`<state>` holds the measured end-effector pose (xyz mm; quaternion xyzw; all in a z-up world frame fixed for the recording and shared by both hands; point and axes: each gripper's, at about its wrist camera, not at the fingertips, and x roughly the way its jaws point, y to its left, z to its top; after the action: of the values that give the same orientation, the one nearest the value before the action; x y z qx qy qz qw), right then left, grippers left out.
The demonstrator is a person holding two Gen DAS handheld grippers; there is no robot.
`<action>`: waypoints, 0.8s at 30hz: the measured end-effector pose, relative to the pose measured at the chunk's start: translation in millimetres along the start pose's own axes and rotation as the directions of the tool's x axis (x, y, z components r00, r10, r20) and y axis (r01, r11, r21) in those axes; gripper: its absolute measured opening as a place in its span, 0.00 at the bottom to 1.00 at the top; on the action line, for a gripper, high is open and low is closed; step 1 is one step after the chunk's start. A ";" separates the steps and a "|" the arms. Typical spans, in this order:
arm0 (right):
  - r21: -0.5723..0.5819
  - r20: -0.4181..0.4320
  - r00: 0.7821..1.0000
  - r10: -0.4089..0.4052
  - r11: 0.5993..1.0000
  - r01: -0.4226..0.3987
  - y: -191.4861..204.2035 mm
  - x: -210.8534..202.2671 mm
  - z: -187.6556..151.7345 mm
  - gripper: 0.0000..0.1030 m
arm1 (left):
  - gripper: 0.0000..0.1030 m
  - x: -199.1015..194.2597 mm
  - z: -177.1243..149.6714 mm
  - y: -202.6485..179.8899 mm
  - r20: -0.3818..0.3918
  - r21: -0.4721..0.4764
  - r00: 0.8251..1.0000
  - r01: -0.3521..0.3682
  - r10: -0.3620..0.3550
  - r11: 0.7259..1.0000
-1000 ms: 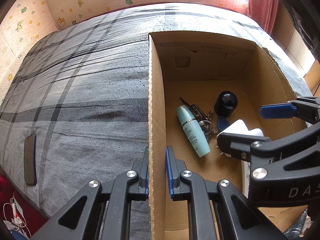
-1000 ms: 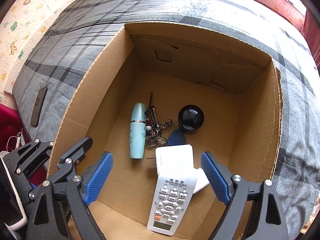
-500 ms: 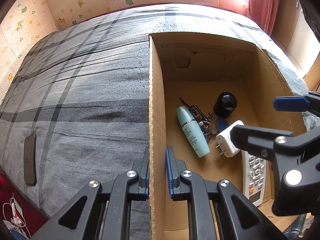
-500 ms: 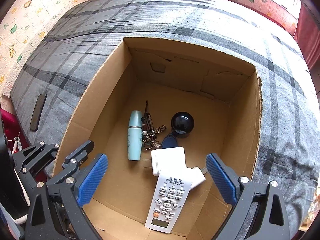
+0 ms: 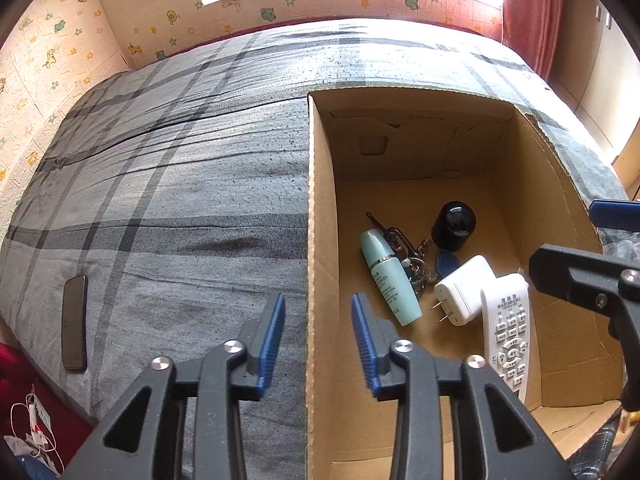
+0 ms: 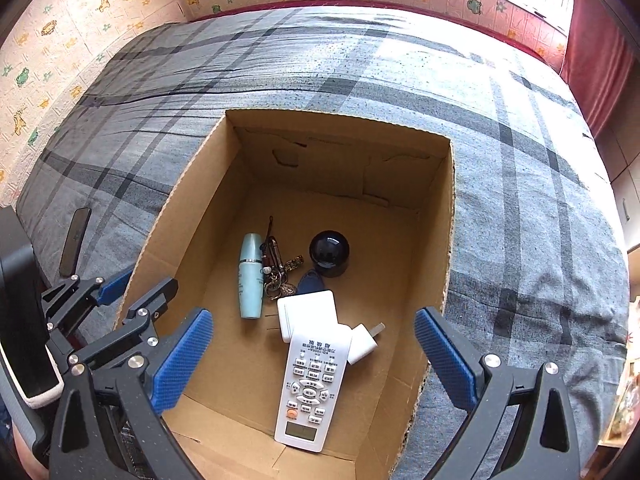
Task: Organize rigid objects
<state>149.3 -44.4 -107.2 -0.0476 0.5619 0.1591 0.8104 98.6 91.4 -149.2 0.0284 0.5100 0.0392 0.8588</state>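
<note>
On the far left of the bed [image 5: 168, 200] a dark phone [image 5: 74, 322] lies flat near the edge, well apart from the cardboard box [image 5: 318, 216] — apparently the one loose item not yet put away. The left hand-held gripper [image 5: 318, 340], which a second ago was clamped on the box's left wall, has let go: its blue fingers now stand apart on either side of that wall without touching it. Inside the box, moving rightward, lie a pale green bottle [image 6: 250, 276], a bunch of keys [image 6: 276, 268] touching it, a blue tag [image 6: 310, 282], a black round jar [image 6: 329, 253] standing upright, and a white charger [image 6: 308, 314] with the remote control [image 6: 310, 384] resting partly over it beside a small white plug [image 6: 362, 342]. The right hand-held gripper [image 6: 314, 354] is spread wide and empty, and has risen from the box over the last second, leaving the remote where it was dropped. My reading is that the remote's placement is finished, and with the box no longer steadied, either hand is free to fetch the phone.
</note>
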 end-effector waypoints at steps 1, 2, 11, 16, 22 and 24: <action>0.004 0.006 1.000 0.000 1.000 0.000 -1.5 -3.0 -1.2 1.00 | 0.53 -3.7 0.2 0.6 0.008 -0.003 1.000 0.000 0.000 1.000; 0.007 0.012 1.000 0.001 1.000 -0.001 -2.7 -6.3 -2.7 1.00 | 0.58 -7.5 0.6 0.4 0.015 -0.003 1.000 -0.003 0.003 1.000; 0.033 0.083 0.996 -0.024 0.999 0.022 -9.1 -33.2 -17.5 1.00 | 0.97 -37.3 -2.2 -10.3 0.034 0.000 0.999 0.039 -0.039 0.999; 0.037 0.113 0.993 -0.023 0.999 0.019 -10.8 -46.8 -25.6 1.00 | 1.00 -56.3 -5.8 -22.8 0.066 0.050 0.998 0.017 -0.020 0.999; 0.044 0.149 0.988 -0.030 0.999 0.024 -12.0 -63.1 -36.6 1.00 | 1.00 -83.2 -10.1 -35.8 0.113 0.078 0.994 0.006 -0.014 0.997; 0.036 0.161 0.986 -0.033 0.999 0.028 -11.2 -69.1 -40.4 1.00 | 1.00 -90.4 -11.7 -40.3 0.127 0.087 0.992 -0.004 -0.008 0.996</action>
<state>94.6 -79.5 -59.1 -0.0294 0.4962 0.1404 0.8563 46.8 42.7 -79.4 0.0676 0.4553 0.0143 0.8877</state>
